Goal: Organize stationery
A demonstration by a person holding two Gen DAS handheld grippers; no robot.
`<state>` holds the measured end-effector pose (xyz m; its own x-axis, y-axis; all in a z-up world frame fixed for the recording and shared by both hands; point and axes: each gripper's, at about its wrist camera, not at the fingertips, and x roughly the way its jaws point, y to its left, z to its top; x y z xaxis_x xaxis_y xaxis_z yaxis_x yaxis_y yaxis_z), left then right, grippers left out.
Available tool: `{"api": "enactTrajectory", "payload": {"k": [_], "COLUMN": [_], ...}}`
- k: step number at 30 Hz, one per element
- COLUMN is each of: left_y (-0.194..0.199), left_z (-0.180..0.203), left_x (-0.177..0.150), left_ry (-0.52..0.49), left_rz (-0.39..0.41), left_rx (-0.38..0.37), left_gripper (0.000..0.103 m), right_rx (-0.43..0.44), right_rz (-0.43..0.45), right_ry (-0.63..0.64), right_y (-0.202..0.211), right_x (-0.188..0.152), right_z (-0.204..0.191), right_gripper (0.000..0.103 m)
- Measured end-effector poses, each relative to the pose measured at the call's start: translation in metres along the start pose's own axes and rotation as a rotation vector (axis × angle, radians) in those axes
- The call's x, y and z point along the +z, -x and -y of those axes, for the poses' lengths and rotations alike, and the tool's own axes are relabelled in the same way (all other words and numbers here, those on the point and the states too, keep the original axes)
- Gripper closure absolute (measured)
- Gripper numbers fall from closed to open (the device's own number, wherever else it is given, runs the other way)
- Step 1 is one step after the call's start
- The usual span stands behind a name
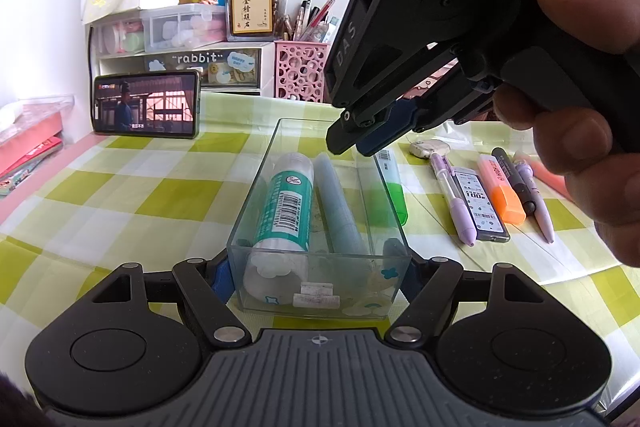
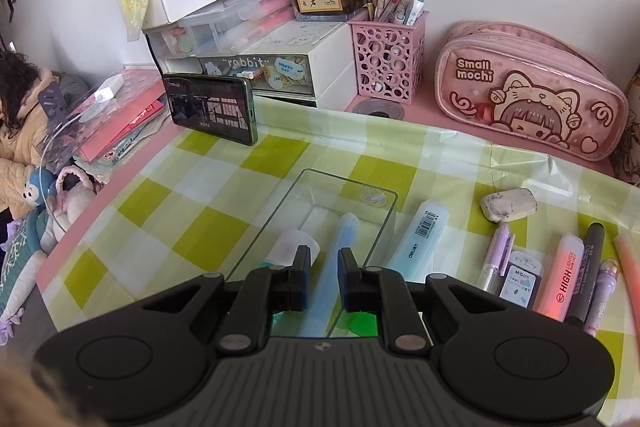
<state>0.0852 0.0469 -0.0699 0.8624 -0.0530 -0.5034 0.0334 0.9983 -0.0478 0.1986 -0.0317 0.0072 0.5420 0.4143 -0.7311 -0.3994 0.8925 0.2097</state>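
Observation:
A clear plastic box (image 1: 256, 187) (image 2: 280, 211) lies on the checked cloth. My left gripper (image 1: 318, 279) is shut on its near end, one finger on each side wall. Inside the box lie a teal-labelled glue stick (image 1: 284, 207) (image 2: 294, 243) and a pale blue pen (image 1: 336, 211) (image 2: 340, 239). A hand holds my right gripper (image 1: 352, 143) (image 2: 325, 267) above the box. Its fingers are drawn close together, shut on nothing, and the pen shows below them. A green-capped highlighter (image 1: 394, 191) (image 2: 420, 239) lies just right of the box.
To the right lie an eraser (image 1: 430, 148) (image 2: 508, 205), a purple pen (image 1: 456, 203), a lead case (image 1: 482, 207), an orange highlighter (image 1: 502, 191) (image 2: 560, 275) and more pens. At the back stand a pink pen holder (image 2: 386, 63), a pink pencil case (image 2: 528, 87) and a phone (image 1: 146, 105).

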Motion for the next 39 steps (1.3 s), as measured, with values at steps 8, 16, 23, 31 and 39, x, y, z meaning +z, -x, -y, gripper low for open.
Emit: {"api": "enactTrajectory", "payload": {"k": [8, 16, 23, 31, 39], "left_y": [0.0, 0.0, 0.0, 0.001, 0.0], "left_z": [0.0, -0.001, -0.001, -0.001, -0.001], "left_x": [0.0, 0.0, 0.001, 0.001, 0.001], "left_ry": [0.0, -0.001, -0.002, -0.002, -0.003], "left_rz": [0.0, 0.001, 0.001, 0.001, 0.002], "left_rx": [0.0, 0.001, 0.002, 0.001, 0.002], "left_gripper": [0.029, 0.029, 0.029, 0.03, 0.029], "right_rx": [-0.06, -0.155, -0.17, -0.205, -0.193], "right_rz": [0.059, 0.032, 0.011, 0.019, 0.007], "right_ry": [-0.124, -0.254, -0.27, -0.314, -0.342], "right_y": [0.018, 0.02, 0.018, 0.024, 0.014], "right_x": [0.004, -0.009, -0.017, -0.013, -0.012], "right_z": [0.048, 0.108, 0.12, 0.138, 0.146], "right_gripper": [0.088, 0.087, 0.086, 0.086, 0.086]}}
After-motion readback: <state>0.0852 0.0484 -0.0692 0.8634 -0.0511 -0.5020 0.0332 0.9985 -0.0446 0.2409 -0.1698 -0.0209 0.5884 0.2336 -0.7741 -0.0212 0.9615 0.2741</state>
